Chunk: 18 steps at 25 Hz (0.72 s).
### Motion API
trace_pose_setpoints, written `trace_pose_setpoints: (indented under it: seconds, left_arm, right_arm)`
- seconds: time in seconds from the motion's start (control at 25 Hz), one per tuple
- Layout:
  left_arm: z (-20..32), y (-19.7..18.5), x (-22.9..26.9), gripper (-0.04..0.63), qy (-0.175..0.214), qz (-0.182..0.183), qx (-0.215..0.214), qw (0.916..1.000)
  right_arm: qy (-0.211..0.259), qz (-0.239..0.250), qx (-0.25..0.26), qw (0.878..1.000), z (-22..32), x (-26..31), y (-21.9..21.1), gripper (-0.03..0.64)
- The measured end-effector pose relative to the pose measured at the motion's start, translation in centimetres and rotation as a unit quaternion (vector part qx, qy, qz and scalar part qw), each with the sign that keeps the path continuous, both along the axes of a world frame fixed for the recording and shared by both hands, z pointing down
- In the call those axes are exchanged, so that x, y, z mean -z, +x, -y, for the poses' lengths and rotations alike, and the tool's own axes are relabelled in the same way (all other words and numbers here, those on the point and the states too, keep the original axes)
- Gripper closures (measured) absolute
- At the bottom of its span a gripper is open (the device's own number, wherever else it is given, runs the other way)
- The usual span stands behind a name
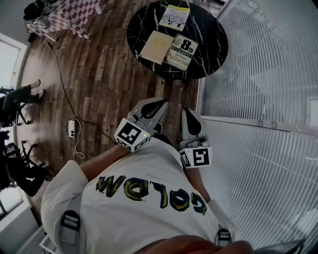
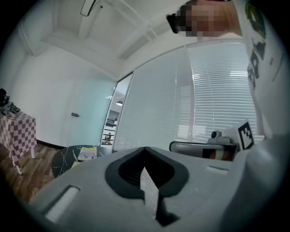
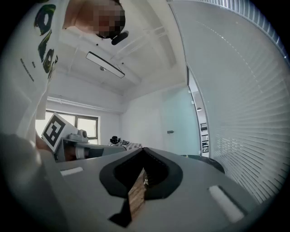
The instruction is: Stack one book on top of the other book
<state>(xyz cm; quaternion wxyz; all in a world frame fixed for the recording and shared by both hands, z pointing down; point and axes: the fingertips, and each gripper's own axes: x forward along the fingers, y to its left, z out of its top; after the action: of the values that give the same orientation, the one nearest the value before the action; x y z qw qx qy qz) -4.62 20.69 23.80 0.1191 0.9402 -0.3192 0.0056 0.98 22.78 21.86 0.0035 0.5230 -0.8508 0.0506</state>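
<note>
On the round black marble table [image 1: 213,47] lie three books: one with a large "8th confession" cover [image 1: 181,52], a plain cream book [image 1: 156,46] touching its left side, and a yellow-green booklet [image 1: 174,17] farther back. Both grippers are held close to the person's chest, well short of the table. My left gripper [image 1: 158,105] is shut and holds nothing. My right gripper [image 1: 190,113] is shut and empty too. In the left gripper view the table [image 2: 68,159] and booklet [image 2: 87,153] show far off at lower left. The right gripper view catches only the table's edge [image 3: 209,161].
A glass wall with white blinds [image 1: 263,74] runs along the right side, close to the table. A power strip with a cable [image 1: 72,128] lies on the wooden floor at left. A checkered-cloth table [image 1: 74,15] stands at the back left.
</note>
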Motion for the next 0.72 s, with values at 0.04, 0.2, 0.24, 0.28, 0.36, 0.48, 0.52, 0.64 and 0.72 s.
trace_pose_setpoints:
  seconds: [0.04,0.2,0.24,0.28,0.36,0.48,0.52,0.64,0.72]
  left_arm:
    - [0.1,0.3,-0.1,0.594,0.001,0.001,0.0,1.0]
    - [0.1,1.5,-0.2,0.594,0.001,0.0,0.001,1.0]
    - [0.0,1.8,-0.2,0.594,0.001,0.0,0.001,1.0]
    - [-0.1,2.0,-0.2,0.594,0.0,0.0,0.002,1.0]
    - [-0.2,2.5,-0.1,0.594,0.0,0.001,0.002,1.0]
    - [0.1,2.9,-0.1,0.594,0.0,0.005,0.005,1.0]
    - [0.2,2.9,-0.2,0.594,-0.001,0.007,0.007,1.0]
    - [0.7,2.7,-0.7,0.594,-0.005,0.01,0.013,0.9998]
    - [1.1,2.6,-1.1,0.594,-0.011,0.008,0.016,0.9998]
  right_arm:
    - [0.0,0.001,0.002,1.0,0.1,-0.1,0.2,0.615]
    - [0.003,0.002,0.005,1.0,0.1,-0.1,1.2,0.615]
    - [0.004,0.001,0.004,1.0,0.0,0.0,1.4,0.614]
    - [0.006,0.001,0.004,1.0,0.0,0.1,1.6,0.614]
    - [0.009,0.003,0.003,1.0,0.1,0.3,2.1,0.614]
    - [0.005,0.01,0.004,1.0,0.5,0.1,2.6,0.614]
    - [0.002,0.013,0.004,1.0,0.7,-0.1,2.7,0.614]
    - [-0.007,0.018,0.007,1.0,1.2,-0.7,2.8,0.614]
    - [-0.012,0.013,0.009,1.0,1.7,-1.2,2.8,0.614]
